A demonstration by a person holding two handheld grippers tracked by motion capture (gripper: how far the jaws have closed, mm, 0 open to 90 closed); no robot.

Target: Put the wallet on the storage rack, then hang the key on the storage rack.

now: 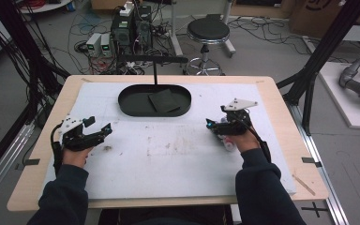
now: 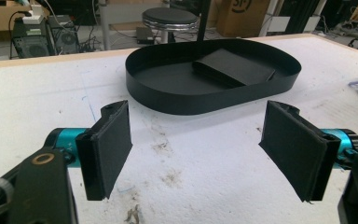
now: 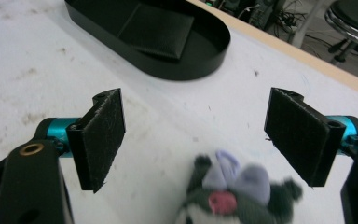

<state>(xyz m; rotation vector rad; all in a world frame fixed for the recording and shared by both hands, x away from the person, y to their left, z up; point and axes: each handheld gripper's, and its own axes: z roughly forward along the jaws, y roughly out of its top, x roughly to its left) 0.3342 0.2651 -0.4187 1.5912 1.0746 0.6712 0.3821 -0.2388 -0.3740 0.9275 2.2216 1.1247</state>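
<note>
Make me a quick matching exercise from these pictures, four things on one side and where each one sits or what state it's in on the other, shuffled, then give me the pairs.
Things:
1. black oval tray
2. plush toy
3. left gripper
4. round stool

Places or states:
A. on the floor beyond the table's far edge
B. open, with nothing between its jaws
C. on the white mat at the far middle, holding a flat dark piece
D. low between the right gripper's open jaws, not clamped

Pairs: 1-C, 2-D, 3-B, 4-A
</note>
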